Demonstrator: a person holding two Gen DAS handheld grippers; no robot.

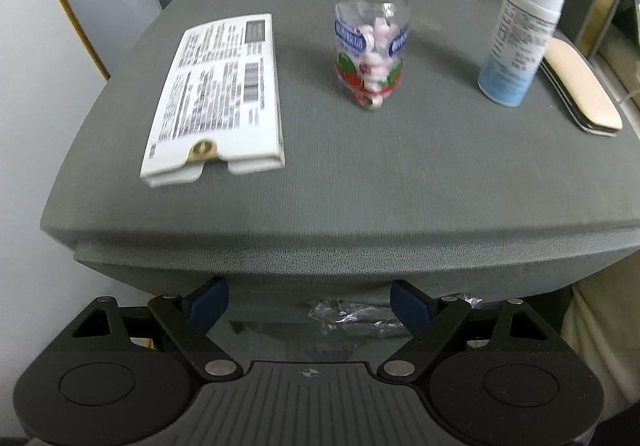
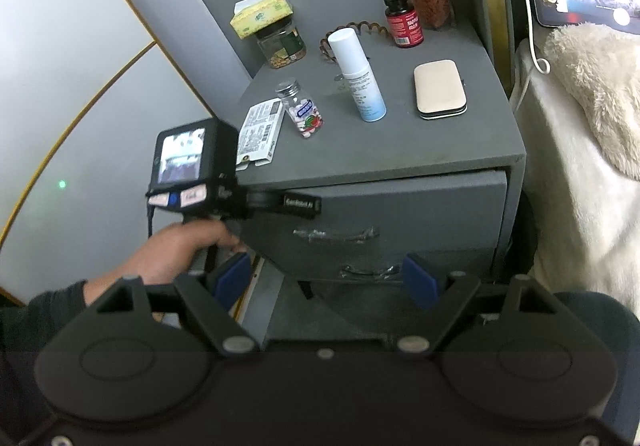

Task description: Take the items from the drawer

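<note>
Jaws on my left gripper (image 1: pixel 308 304) stand wide apart, empty, level with the grey nightstand's top drawer (image 2: pixel 400 214) front and its clear handle (image 1: pixel 352 312). My right gripper (image 2: pixel 326 280) also gapes, holding nothing, set back before the lower drawer handle (image 2: pixel 370 270).
</note>
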